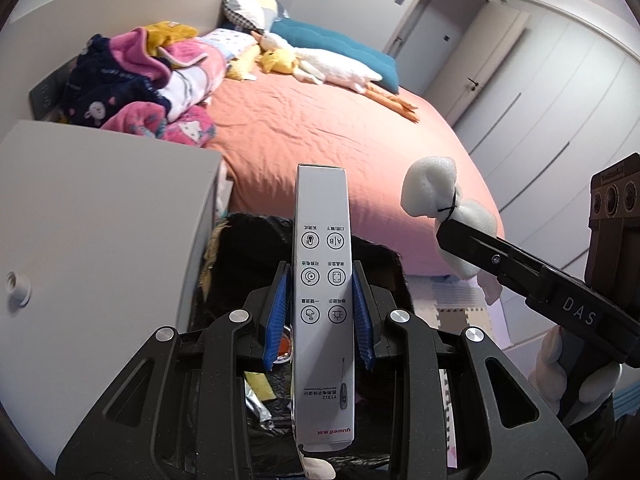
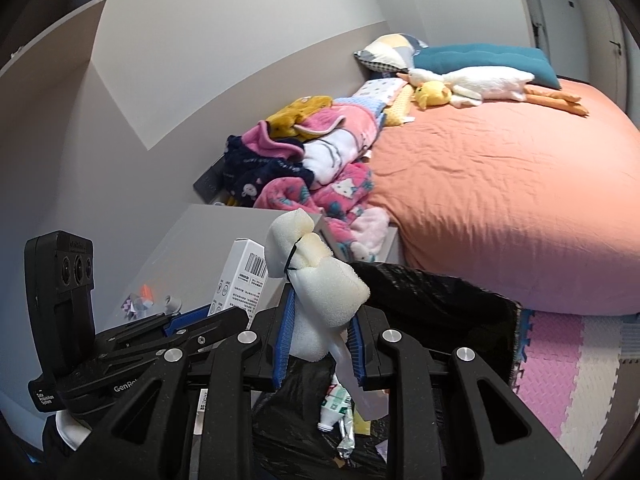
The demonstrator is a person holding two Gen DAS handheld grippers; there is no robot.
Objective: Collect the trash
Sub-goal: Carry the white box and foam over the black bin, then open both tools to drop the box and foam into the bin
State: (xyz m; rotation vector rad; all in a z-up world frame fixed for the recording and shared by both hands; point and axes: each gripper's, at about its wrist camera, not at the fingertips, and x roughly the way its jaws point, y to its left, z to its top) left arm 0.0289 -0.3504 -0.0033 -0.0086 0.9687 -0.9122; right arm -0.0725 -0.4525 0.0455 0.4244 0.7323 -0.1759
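Bedroom, orange-sheeted bed (image 1: 320,120) piled with clothes (image 1: 140,84) and plush goose (image 1: 332,64). Grey nightstand (image 1: 100,220) beside it, foam mats (image 2: 560,360) on floor. Left gripper (image 1: 320,308) clamped narrow on thermometer box (image 1: 322,280); right gripper (image 2: 320,336) pinching tied foam wad (image 2: 316,280). Both over open black trash bag (image 2: 440,300).

The left gripper (image 1: 320,312) clamped a long white thermometer box (image 1: 322,280) between its blue fingers (image 1: 276,320), the box standing upright over a black trash bag (image 1: 376,256). To the right, the right gripper (image 1: 444,228) pinched a white foam piece (image 1: 430,188) tied with a black band. Behind lay a bed (image 1: 320,128) with an orange sheet, crumpled blankets (image 1: 152,84) and a plush goose (image 1: 332,64).
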